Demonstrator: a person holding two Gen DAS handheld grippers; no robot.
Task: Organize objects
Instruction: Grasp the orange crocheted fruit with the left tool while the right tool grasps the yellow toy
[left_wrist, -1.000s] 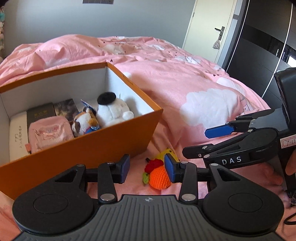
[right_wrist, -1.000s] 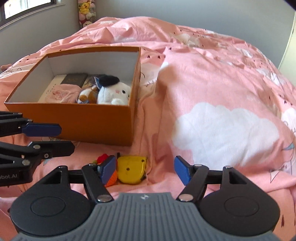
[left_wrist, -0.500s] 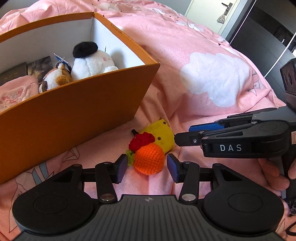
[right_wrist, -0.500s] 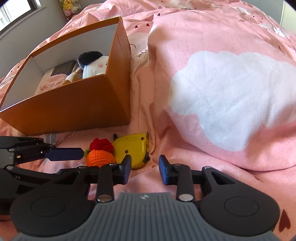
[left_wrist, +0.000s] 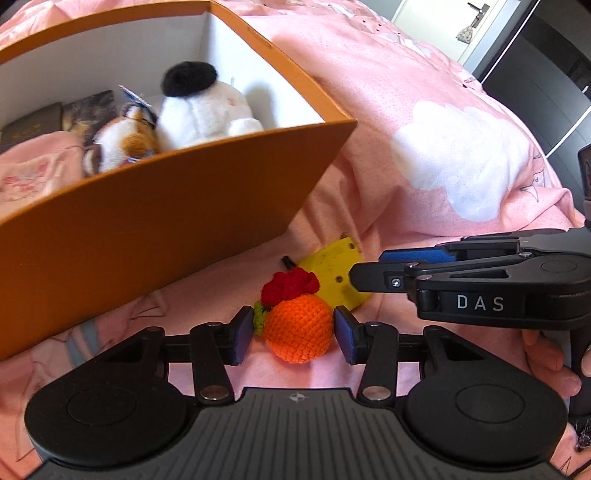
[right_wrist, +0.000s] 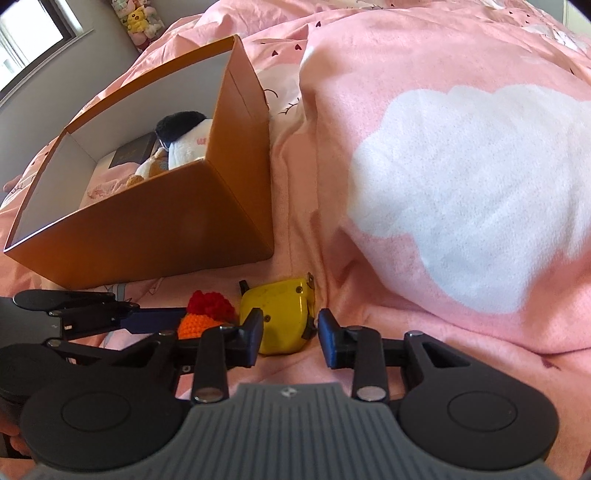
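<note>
An orange crocheted ball (left_wrist: 295, 332) with a red tuft and green leaf lies on the pink duvet, in front of the orange box (left_wrist: 147, 221). My left gripper (left_wrist: 291, 334) straddles it, and its jaws are closing. The pads sit right beside the ball, with a thin gap on the leaf side. A yellow tape measure (right_wrist: 280, 314) lies just to the right of the ball. My right gripper (right_wrist: 290, 332) is narrowly open, its fingertips reaching around the tape measure's near edge without squeezing it.
The open box holds a white plush (left_wrist: 203, 110), a smaller brown-and-white plush (left_wrist: 122, 144), a pink pouch (left_wrist: 33, 177) and dark flat boxes. A raised fold of pink duvet (right_wrist: 461, 184) rises to the right. A hand (left_wrist: 546, 362) holds the right gripper.
Both grippers dropped and tilted down toward the two items. The right jaws narrowed from wide. The ball now sits between the left pads, and the right tips have reached the tape measure.
</note>
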